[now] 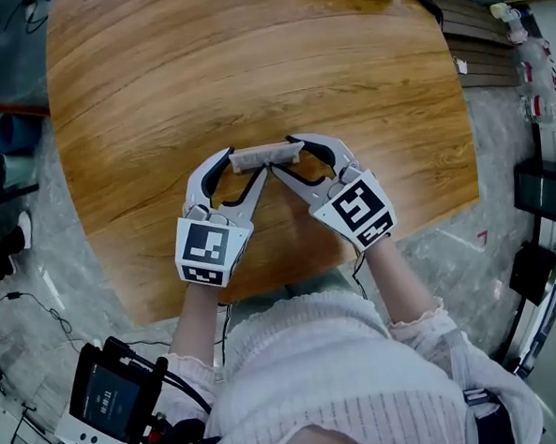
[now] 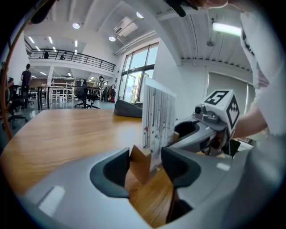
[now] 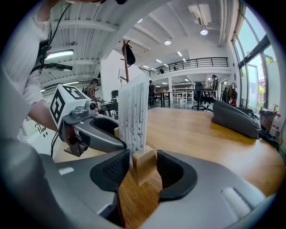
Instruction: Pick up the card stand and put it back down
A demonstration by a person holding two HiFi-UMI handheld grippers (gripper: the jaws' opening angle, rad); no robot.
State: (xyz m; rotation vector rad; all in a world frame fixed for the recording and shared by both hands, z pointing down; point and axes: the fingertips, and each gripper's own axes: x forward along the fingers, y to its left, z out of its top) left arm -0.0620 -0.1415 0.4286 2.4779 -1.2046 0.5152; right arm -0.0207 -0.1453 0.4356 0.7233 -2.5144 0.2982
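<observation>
Card stand [image 1: 266, 156] is clamped endwise: left tongs [image 1: 246, 164] grip one end, right tongs [image 1: 283, 154] the other.

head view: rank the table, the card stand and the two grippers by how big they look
1. table, by far the largest
2. left gripper and right gripper: they look about alike, so no ranking between them
3. card stand, only a thin strip seen from above

wood-grain counter [image 1: 250, 68] with a kinda soft sheen, card stand [image 3: 145, 172] a bare pale wood block with a matt paper card [image 3: 134, 112], left tool [image 2: 145, 157] and right tool [image 3: 143, 157] smooth matt grey plastic, dark textured pads [image 3: 111, 169]
</observation>
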